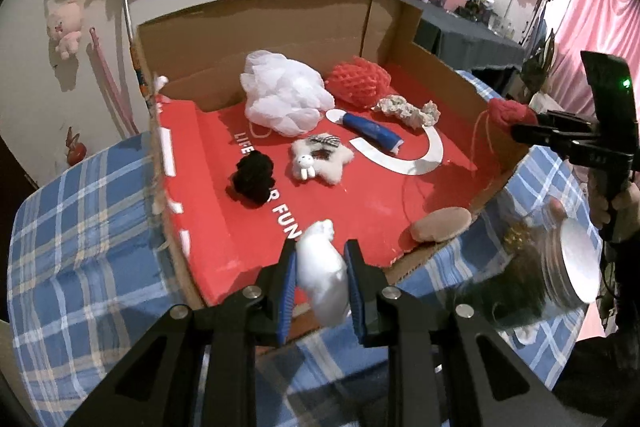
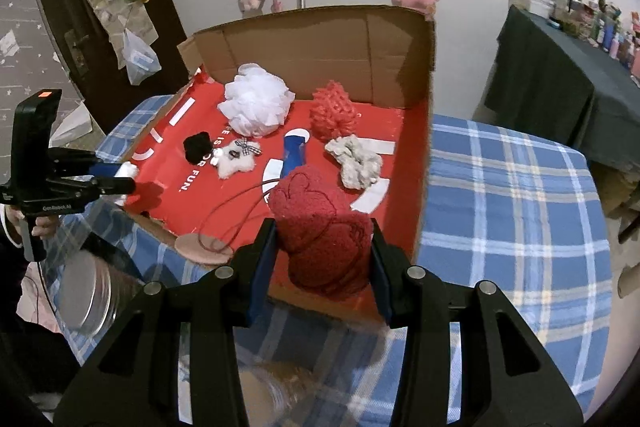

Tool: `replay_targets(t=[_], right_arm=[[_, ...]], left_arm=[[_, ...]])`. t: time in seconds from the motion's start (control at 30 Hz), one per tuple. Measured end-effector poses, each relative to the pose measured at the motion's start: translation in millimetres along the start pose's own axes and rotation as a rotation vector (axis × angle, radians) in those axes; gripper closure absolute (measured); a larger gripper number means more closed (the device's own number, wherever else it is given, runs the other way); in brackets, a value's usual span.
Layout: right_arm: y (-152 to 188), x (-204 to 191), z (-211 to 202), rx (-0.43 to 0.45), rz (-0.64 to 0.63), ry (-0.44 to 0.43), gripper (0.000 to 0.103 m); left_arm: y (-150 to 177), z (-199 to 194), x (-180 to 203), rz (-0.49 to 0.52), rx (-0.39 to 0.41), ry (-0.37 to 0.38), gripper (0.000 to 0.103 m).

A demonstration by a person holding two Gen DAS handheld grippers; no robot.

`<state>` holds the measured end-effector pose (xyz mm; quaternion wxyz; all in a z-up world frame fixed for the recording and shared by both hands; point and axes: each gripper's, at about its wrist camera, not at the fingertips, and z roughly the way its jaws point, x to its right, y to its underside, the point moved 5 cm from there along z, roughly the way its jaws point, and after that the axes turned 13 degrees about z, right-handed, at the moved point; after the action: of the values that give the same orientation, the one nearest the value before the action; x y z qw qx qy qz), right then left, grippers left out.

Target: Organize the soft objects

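A shallow cardboard box with a red floor lies on a blue plaid cloth. My left gripper is shut on a white soft toy above the box's near edge. My right gripper is shut on a dark red yarn ball, its thread trailing down to the box's near edge; in the left wrist view the yarn ball hangs over the box's right wall. Inside lie a white mesh puff, red net ball, black pom, white star plush, blue tube and cream scrunchie.
A tan round pad leans over the box's near rim. A clear jar with a metal lid and dark fluffy stuff sit on the cloth to the box's right. Plush toys hang on the wall behind; a dark table with bottles stands at right.
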<state>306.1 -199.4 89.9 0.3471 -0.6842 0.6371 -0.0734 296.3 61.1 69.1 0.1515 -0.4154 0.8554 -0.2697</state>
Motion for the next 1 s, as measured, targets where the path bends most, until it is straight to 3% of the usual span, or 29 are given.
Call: replay_targets(t=[0.6, 1.0], right_arm=[[-9, -20, 46, -0.106, -0.057, 0.053, 0.062], [-4, -22, 75, -0.190, -0.169, 0.178, 0.062]], left_arm=[[-23, 56, 2, 0.037, -0.136, -0.036, 0.078], [-21, 78, 1, 0.063, -0.202, -0.053, 0.078]])
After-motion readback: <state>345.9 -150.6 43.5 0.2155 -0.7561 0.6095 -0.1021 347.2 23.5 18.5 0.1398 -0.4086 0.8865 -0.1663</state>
